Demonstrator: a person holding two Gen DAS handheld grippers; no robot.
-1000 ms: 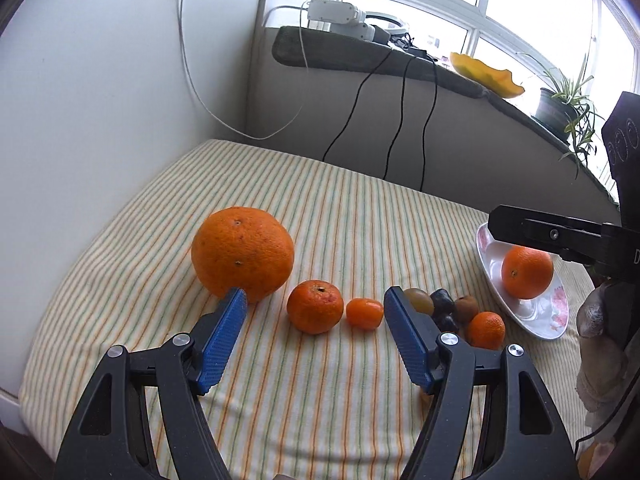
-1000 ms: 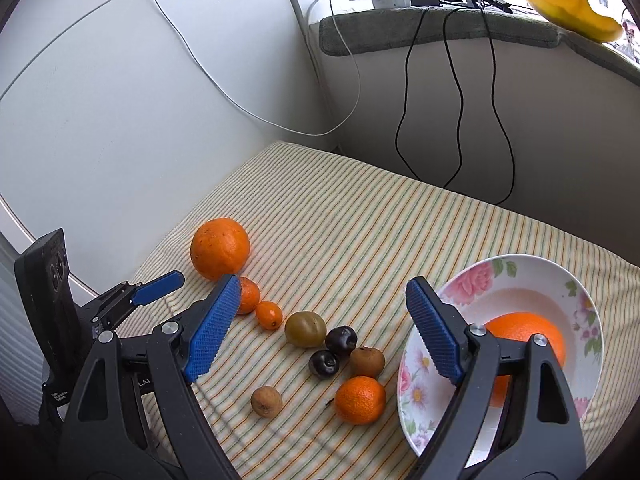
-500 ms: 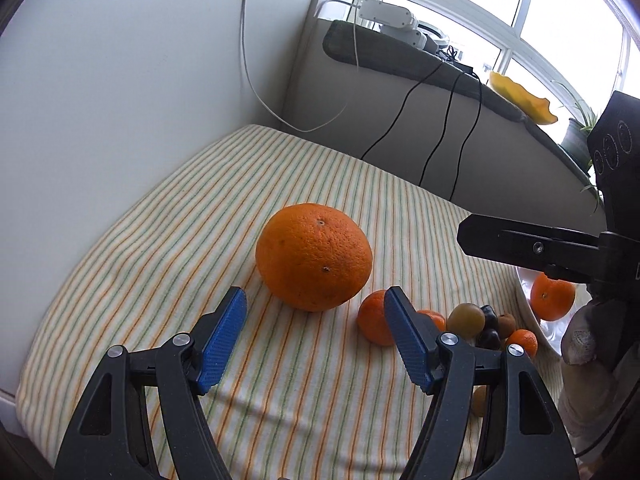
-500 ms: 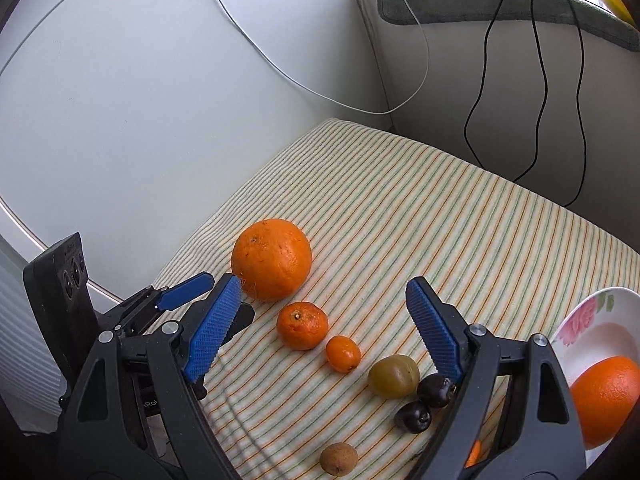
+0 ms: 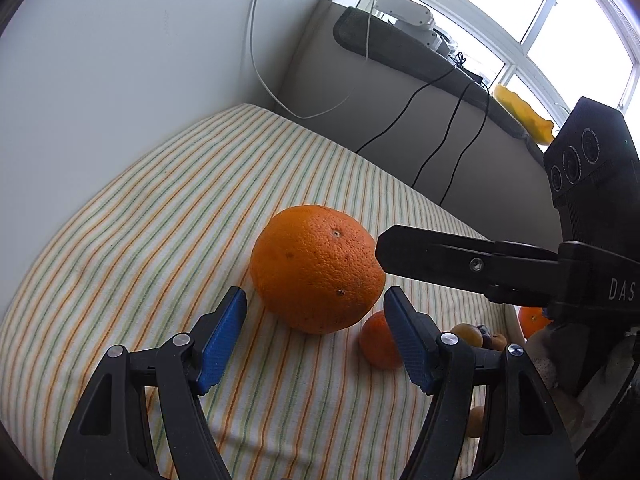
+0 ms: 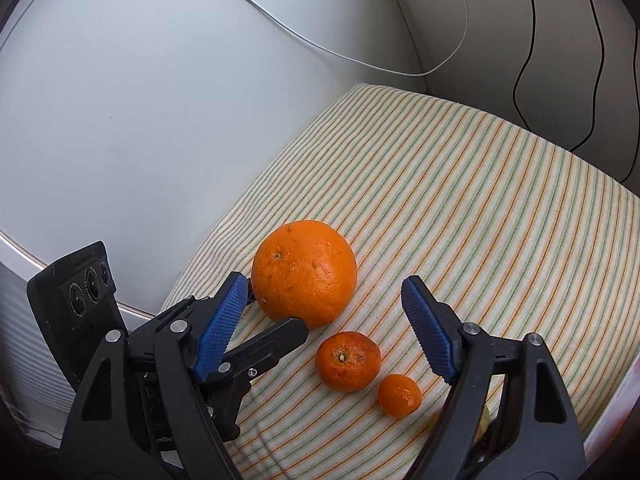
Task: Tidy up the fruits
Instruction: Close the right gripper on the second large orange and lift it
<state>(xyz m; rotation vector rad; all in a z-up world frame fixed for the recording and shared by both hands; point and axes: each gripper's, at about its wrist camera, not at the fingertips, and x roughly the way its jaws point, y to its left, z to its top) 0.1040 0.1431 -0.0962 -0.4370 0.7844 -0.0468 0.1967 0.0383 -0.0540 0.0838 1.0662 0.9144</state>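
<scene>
A large orange [image 5: 318, 268] lies on the striped cloth [image 5: 160, 216]; it also shows in the right wrist view [image 6: 304, 272]. My left gripper [image 5: 316, 304] is open, its blue pads on either side of the orange's near face, not touching. My right gripper [image 6: 324, 294] is open just in front of the same orange, and its finger [image 5: 440, 256] reaches the orange's right side. A mandarin [image 6: 347, 360] and a smaller one [image 6: 400, 395] lie in a row to the right. An orange [image 5: 534, 320] lies in the bowl, mostly hidden.
A white wall [image 6: 160, 100] borders the cloth on the left and a grey ledge [image 5: 420, 60] with cables at the back. Small dark and brown fruits [image 5: 476, 334] lie right of the mandarins. The bowl's rim [image 6: 624, 408] shows at the right edge.
Both grippers have swung left and moved in on the large orange. The bowl and small fruits have slid out toward the right edge of both views. Both stay open.
</scene>
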